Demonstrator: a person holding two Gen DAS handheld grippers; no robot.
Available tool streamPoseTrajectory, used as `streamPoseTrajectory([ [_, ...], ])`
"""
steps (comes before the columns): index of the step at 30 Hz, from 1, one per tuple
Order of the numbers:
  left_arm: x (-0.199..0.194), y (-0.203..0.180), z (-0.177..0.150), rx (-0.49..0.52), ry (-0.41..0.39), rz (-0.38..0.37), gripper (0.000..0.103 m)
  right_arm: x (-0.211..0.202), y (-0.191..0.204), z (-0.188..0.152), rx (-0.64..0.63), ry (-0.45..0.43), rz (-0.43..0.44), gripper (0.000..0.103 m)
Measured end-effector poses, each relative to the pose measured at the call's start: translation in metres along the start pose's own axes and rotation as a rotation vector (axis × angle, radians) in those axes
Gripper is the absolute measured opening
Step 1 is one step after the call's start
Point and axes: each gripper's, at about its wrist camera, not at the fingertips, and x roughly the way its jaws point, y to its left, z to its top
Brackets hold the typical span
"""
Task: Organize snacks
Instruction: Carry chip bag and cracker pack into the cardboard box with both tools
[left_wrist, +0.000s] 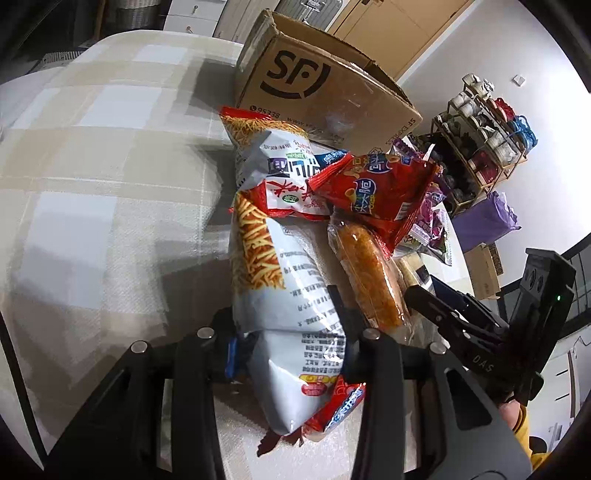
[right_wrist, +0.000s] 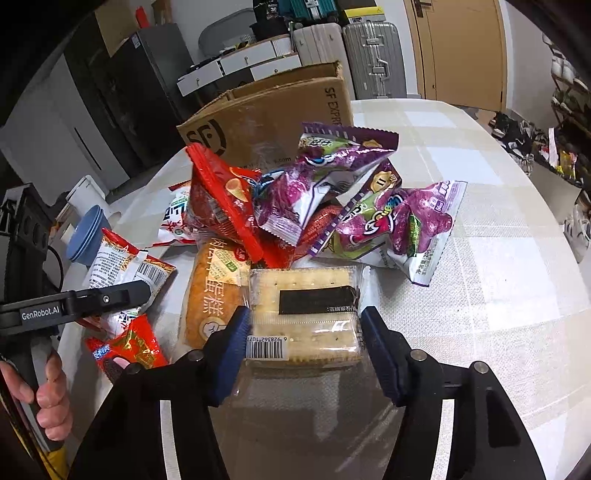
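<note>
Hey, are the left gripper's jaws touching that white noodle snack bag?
Touching. The left wrist view shows the left gripper shut on the white noodle snack bag, its jaws pinching the bag's sides inward.

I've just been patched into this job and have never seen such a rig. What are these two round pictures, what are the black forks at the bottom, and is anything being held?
There is no robot arm: a person carries one hand-held gripper in each hand, each with a fisheye camera looking along its two fingers.

The left wrist view shows the left hand-held gripper shut on a long white and orange snack bag. The right wrist view shows the right hand-held gripper around a clear pack of crackers; its pads look against the wrapper, though I cannot be sure they press.

Both look at one pile on a checked tablecloth: red bags, purple packets, a wrapped cake, and behind them an open cardboard box.
</note>
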Motion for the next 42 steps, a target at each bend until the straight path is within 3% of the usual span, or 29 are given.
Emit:
streamPoseTrajectory([
  [9,-0.014,0.004,-0.005,-0.001,-0.019,-0.014,0.035,-0.017,-0.012,-0.01,0.097,-0.026,0.094,0.061],
  [20,-0.044,0.003,-0.004,0.006,-0.062,-0.021,0.035,-0.073,-0.009,-0.002,0.141,-0.156,0.229,0.061],
  [32,-0.093,-0.029,0.03,0.11,-0.119,-0.029,0.035,-0.122,0.019,0.059,0.07,-0.248,0.314,0.061],
  [42,-0.123,-0.064,0.1,0.209,-0.159,-0.015,0.035,-0.134,0.035,0.125,0.011,-0.273,0.342,0.061],
])
